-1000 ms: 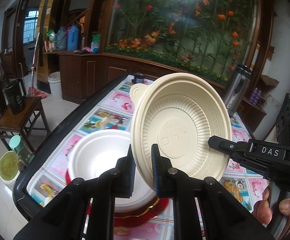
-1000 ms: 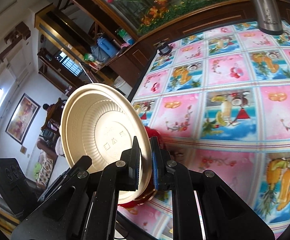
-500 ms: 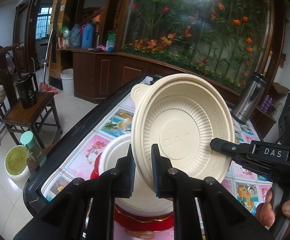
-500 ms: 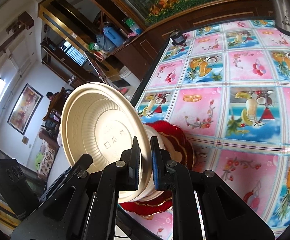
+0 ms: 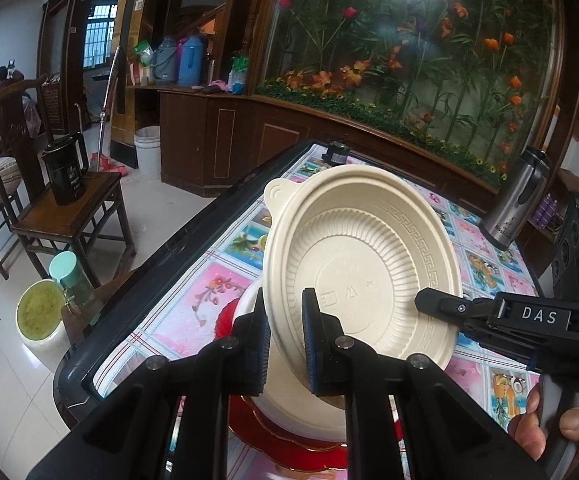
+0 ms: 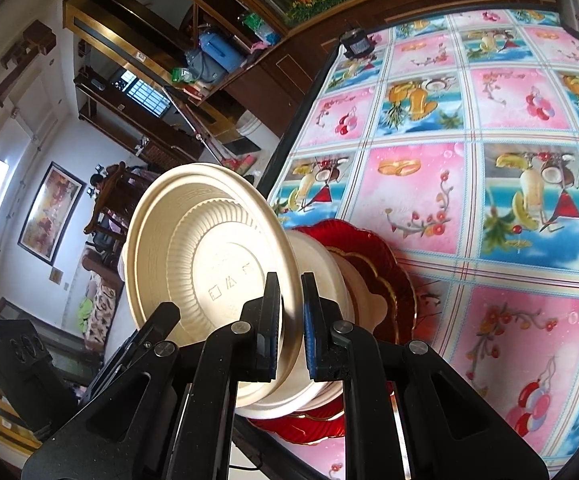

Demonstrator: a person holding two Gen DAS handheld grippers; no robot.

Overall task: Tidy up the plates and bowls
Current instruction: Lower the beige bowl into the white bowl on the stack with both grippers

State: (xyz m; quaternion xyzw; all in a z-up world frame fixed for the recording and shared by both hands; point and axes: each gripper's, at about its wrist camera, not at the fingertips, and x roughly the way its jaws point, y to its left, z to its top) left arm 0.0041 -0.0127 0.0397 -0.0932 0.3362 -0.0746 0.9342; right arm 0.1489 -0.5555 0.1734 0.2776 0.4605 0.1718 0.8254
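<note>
Both grippers hold one cream ribbed bowl (image 5: pixel 365 264) by its rim, tilted on edge. My left gripper (image 5: pixel 285 344) is shut on its near rim. My right gripper (image 6: pixel 291 324) is shut on the opposite rim; its fingers (image 5: pixel 445 306) show at the right in the left wrist view. The bowl (image 6: pixel 209 276) hangs just above a white bowl (image 6: pixel 329 276) that sits on a red plate (image 6: pixel 389 264) near the table's left edge. The white bowl (image 5: pixel 285 408) and red plate (image 5: pixel 289 436) are mostly hidden behind my left fingers.
The table (image 6: pixel 489 160) has a pink and blue fruit-print cover and a black rim (image 5: pixel 169 256). A steel flask (image 5: pixel 517 200) stands at the far right. A wooden chair with a black kettle (image 5: pixel 65 176) and a bin (image 5: pixel 41 316) stand on the floor to the left.
The cream bowl, held by both grippers, has come down and closer over the white bowl and red plate. Both grips stay the same.
</note>
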